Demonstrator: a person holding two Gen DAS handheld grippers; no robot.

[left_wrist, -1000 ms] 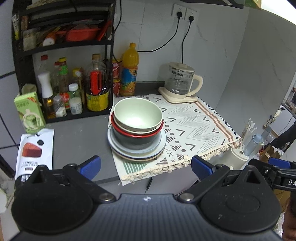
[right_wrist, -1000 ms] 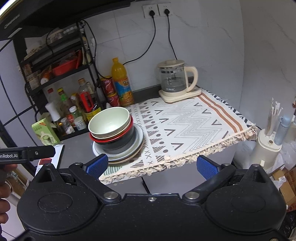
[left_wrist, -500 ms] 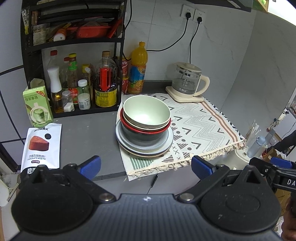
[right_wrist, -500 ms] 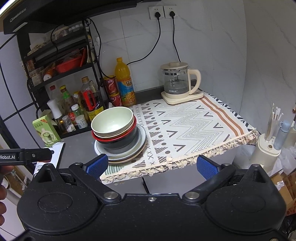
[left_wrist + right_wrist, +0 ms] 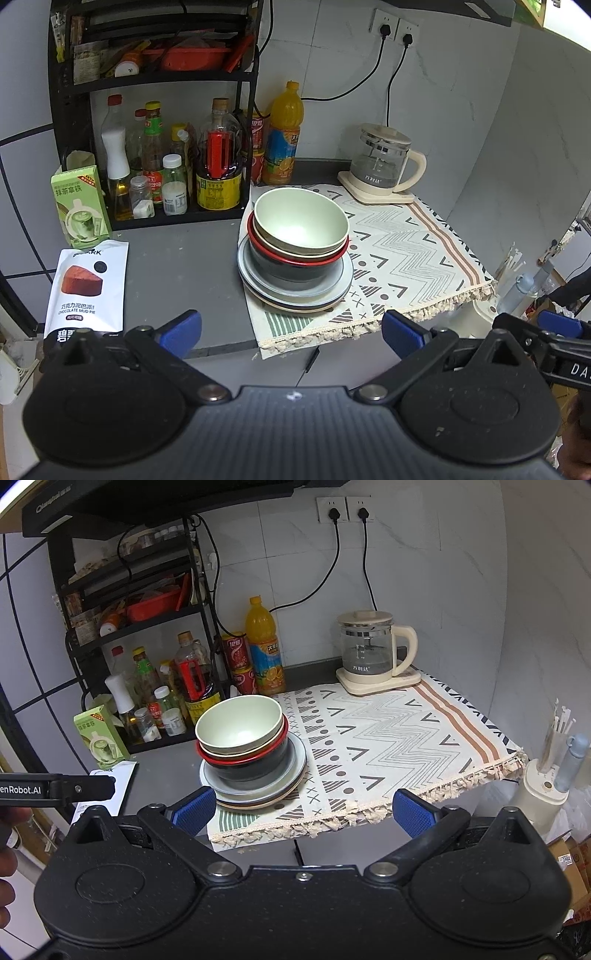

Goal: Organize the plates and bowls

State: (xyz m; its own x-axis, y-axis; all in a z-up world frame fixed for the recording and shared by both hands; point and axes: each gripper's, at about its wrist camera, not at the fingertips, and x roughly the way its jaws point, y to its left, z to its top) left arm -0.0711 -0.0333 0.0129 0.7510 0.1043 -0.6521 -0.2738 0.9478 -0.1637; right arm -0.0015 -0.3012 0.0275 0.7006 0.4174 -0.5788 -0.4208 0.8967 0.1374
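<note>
A stack of dishes stands on the left end of a patterned mat [image 5: 402,240] [image 5: 388,731]. On top is a pale green bowl [image 5: 301,221] [image 5: 238,725]. Under it nest a beige bowl, a red-rimmed bowl [image 5: 295,258] [image 5: 243,758] and a dark bowl. These rest on grey plates [image 5: 336,288] [image 5: 291,775] over a tan one. My left gripper [image 5: 291,332] is open, in front of the stack and short of the counter edge. The open right gripper [image 5: 303,812] also hangs back from the counter, with nothing between its blue pads.
A black rack [image 5: 155,85] [image 5: 140,602] with bottles stands at the back left. An orange juice bottle [image 5: 282,136] [image 5: 264,646] and red cans are behind the stack. A glass kettle [image 5: 380,166] [image 5: 369,650] sits at the back right. A green carton [image 5: 79,206] and snack pouch [image 5: 88,288] lie left.
Both grippers have drawn back and shifted slightly, so the stack sits a little farther right in the left view. Nothing on the counter has moved; both grippers stay open.
</note>
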